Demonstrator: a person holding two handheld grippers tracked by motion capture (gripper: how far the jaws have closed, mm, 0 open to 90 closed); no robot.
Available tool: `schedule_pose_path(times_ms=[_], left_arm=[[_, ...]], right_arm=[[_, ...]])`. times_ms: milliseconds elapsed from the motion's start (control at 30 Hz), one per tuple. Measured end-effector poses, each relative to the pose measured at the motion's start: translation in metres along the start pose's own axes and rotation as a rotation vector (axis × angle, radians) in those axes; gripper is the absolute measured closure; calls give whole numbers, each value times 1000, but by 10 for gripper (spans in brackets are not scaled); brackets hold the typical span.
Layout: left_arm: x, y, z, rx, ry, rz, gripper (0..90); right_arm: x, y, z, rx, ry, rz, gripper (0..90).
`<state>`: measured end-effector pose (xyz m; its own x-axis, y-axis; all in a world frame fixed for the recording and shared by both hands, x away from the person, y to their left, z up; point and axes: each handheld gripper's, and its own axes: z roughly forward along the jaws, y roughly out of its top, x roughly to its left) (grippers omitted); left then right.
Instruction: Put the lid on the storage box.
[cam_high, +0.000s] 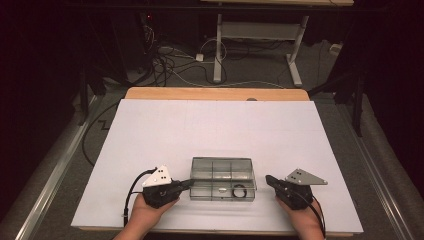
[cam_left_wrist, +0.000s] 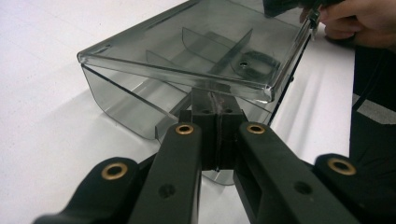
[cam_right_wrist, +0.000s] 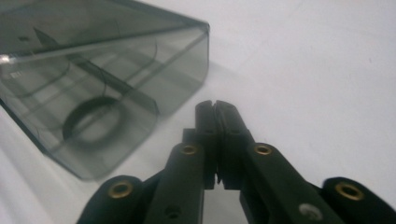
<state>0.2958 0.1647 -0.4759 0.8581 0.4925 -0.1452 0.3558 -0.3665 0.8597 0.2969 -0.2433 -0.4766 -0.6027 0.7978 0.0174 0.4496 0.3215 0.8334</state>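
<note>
**Q:** Fingers (cam_left_wrist: 205, 112) of the left gripper (cam_high: 186, 184): how are they set, and where is the box found?

**A:** They are seen pressed together with nothing between them, their tips laid against the left end of the clear compartment box (cam_high: 223, 178), just under its lid. The box is placed on the white table (cam_high: 215, 130), near the front edge, about midway between the left and right edges. The right gripper (cam_high: 270, 180) is held just off the box's right end, apart from it, its fingers (cam_right_wrist: 215, 116) also together and empty.

**Q:** How is the box judged to handle?

**A:** It is taken to be light, stiff, thin-walled plastic, smooth and likely to slide on the table when pushed from one end. The hinged lid (cam_left_wrist: 187, 46) is seen raised slightly at the left end, so it is expected to flex or spring. A hold is best taken on the lid's overhanging rim, with the base steadied at the opposite end.

**Q:** And the contents?

**A:** A dark ring (cam_high: 239, 191) is seen in the front right compartment, and a small pale item (cam_high: 220, 190) in the front middle one; both are judged loose and easily shaken out.
</note>
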Motion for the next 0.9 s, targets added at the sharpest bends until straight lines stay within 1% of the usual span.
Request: schedule_pose_path(times_ms=[33,67,100,200,267,367,433,467,500,533,600,700,767,833,900], left_arm=[[0,-1,0,1,-1,-1,879],[0,-1,-1,2,-1,-1,879],[0,-2,-1,3,-1,-2,879],[0,-3,-2,6,1,2,879],[0,-4,-3,4,2,-2,879],[0,-5,-4,4,4,-5,879],[0,-6,-5,8,9,-5,879],[-3,-8,-4,-14,2,-54,879],[-2,-9,-4,-9,5,-45,879],[1,-9,-6,16,9,-11,879],[2,-11,-6,24,7,-13,879],[2,-13,-4,38,9,-15,878],[3,-14,-3,46,22,-13,879],[6,-15,-4,42,30,-23,879],[8,-15,-6,48,53,-29,879]], right_arm=[[-1,-1,-1,15,-4,3,808],[-2,-3,-2,31,-19,11,764],[-2,-3,-2,38,-25,13,712],[-5,-3,1,75,-34,37,551],[-6,-2,3,93,-21,37,447],[-5,-2,5,114,-29,33,289],[-5,-1,8,135,-34,24,164],[-4,-1,9,146,-43,26,123],[-4,-1,9,155,-47,29,69],[-4,0,10,164,-53,28,20],[-4,0,12,180,-64,26,2],[-3,0,12,179,-76,26,1],[-4,0,11,170,-71,26,1],[-4,0,10,161,-66,32,1],[-5,0,10,155,-63,34,1]])
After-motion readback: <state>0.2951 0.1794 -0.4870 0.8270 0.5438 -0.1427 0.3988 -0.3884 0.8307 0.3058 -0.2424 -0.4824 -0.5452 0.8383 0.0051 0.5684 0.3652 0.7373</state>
